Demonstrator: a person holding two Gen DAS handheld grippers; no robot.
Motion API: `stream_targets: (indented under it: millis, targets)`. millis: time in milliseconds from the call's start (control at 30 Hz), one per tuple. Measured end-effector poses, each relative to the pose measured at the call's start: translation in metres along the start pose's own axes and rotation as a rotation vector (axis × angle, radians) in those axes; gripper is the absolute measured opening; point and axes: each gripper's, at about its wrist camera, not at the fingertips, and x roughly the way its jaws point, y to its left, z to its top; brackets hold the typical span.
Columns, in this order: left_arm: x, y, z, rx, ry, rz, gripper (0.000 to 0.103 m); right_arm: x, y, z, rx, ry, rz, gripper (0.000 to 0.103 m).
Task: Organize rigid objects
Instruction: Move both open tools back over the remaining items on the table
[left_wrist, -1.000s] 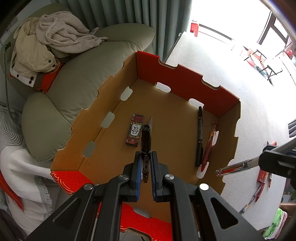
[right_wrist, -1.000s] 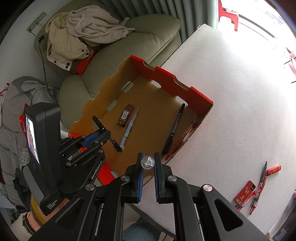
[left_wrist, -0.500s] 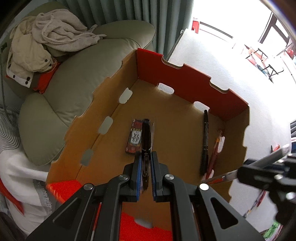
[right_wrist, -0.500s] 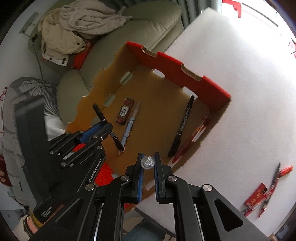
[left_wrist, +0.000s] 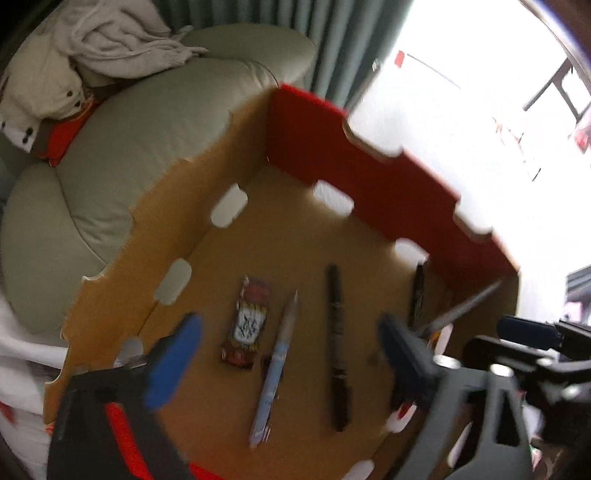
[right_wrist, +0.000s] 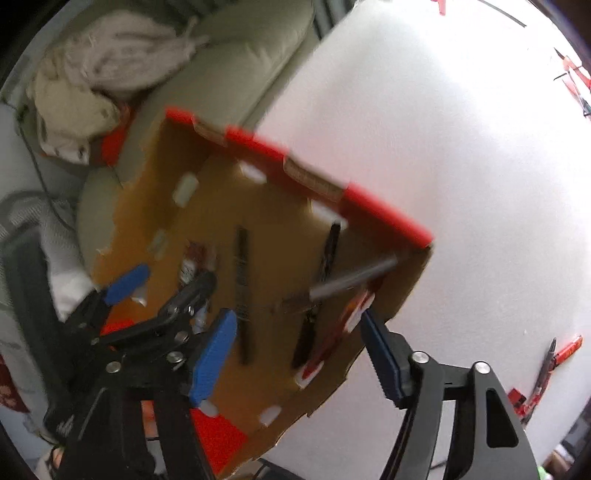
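A cardboard box (left_wrist: 369, 173) with red walls sits on the white table; it also shows in the right wrist view (right_wrist: 384, 218). On its floor lie a small red pack (left_wrist: 245, 325), a light blue pen (left_wrist: 275, 373), a black pen (left_wrist: 336, 343) and another black pen (left_wrist: 417, 291). My left gripper (left_wrist: 288, 362) is open and empty above the box floor. My right gripper (right_wrist: 299, 354) is open; a grey pen (right_wrist: 351, 280) is in mid-air over the box's right side, free of the pads.
A green sofa (left_wrist: 129, 140) with a heap of clothes (left_wrist: 92, 48) stands beyond the box. Several red and black pens (right_wrist: 546, 369) lie on the white table (right_wrist: 461, 166) at the right.
Both grippers have opened. The black pen left the left gripper and now lies on the box floor. The grey pen left the right gripper and is dropping into the box.
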Motion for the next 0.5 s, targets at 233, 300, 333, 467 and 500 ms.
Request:
stream_targets:
  millis: [233,300,333,467,500]
  targets:
    - [-0.013,-0.027,-0.001,0.079,-0.037,-0.044,0.103,-0.074,-0.035,-0.021,0.078,-0.148,0.009,0.099]
    - [-0.021,-0.051,-0.006,0.131,-0.034,-0.088,0.103,-0.092,-0.061,-0.04,0.145,-0.18,-0.019,0.099]
    - [-0.026,-0.067,-0.01,0.172,-0.031,-0.114,0.103,-0.096,-0.073,-0.048,0.18,-0.188,-0.031,0.099]
    - [-0.043,-0.132,-0.027,0.349,-0.023,-0.204,0.103,-0.108,-0.158,-0.112,0.472,-0.151,-0.049,0.099]
    - [-0.045,-0.154,-0.036,0.413,-0.012,-0.233,0.103,-0.104,-0.186,-0.141,0.577,-0.111,-0.05,0.099]
